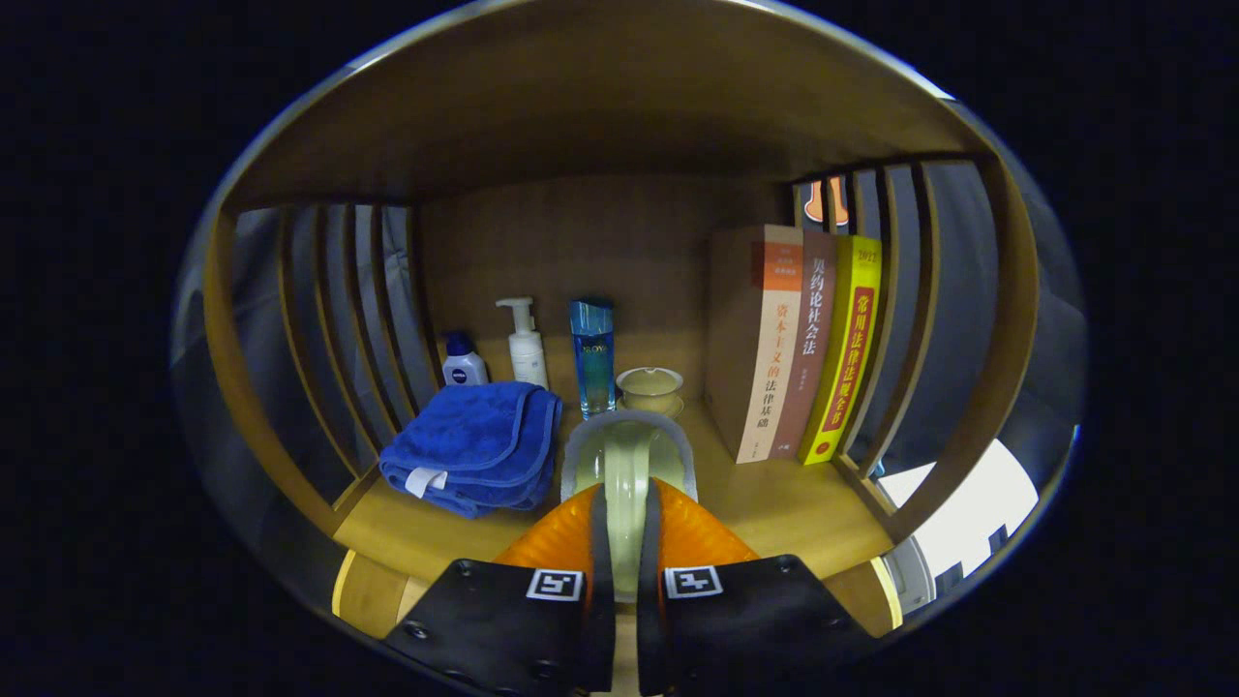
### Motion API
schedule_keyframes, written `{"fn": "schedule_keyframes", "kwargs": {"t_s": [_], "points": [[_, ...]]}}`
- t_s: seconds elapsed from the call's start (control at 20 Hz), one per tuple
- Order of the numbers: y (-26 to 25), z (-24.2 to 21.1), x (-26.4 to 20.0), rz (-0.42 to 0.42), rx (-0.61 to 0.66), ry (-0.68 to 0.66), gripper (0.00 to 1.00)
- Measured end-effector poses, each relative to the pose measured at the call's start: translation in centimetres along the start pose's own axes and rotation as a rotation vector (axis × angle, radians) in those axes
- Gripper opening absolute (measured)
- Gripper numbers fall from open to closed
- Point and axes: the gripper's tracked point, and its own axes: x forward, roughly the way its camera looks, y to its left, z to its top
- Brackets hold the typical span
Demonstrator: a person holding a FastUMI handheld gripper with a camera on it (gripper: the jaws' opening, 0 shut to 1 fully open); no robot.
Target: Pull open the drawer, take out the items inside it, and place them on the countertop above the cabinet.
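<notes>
Gripper view. Gripper nearest the lens, fingers drawn close and clamped on a pale green ceramic cup, one finger on each side of its handle-like rib. The cup sits between the fingertips and runs just ahead of them at 12 o'clock; its rim is greyish, the glazed body light celadon, glossy. Whether it rests on the wooden shelf or hangs just above it, cannot tell.

Beyond the cup, 12 o'clock: small lidded tea bowl, same pale glaze, standing on the shelf. Just at 11 o'clock from it, a tall blue bottle, upright. Further toward 10 o'clock, a white pump bottle and a short white bottle with dark blue cap, both near the back panel.

At 10 o'clock from the fingers: folded blue towel, white tag showing, lying just beside the cup.

At 2 o'clock: three books upright, spines forward, against the slatted side.
</notes>
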Motion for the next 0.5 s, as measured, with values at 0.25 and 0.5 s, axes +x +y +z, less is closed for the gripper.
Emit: {"fn": "schedule_keyframes", "kwargs": {"t_s": [0.25,0.5], "points": [[-1.3,-2.4,4.9,-0.059,0.004,0.149,0.18],[-0.6,-5.4,6.9,-0.041,-0.007,0.264,0.20]]}}
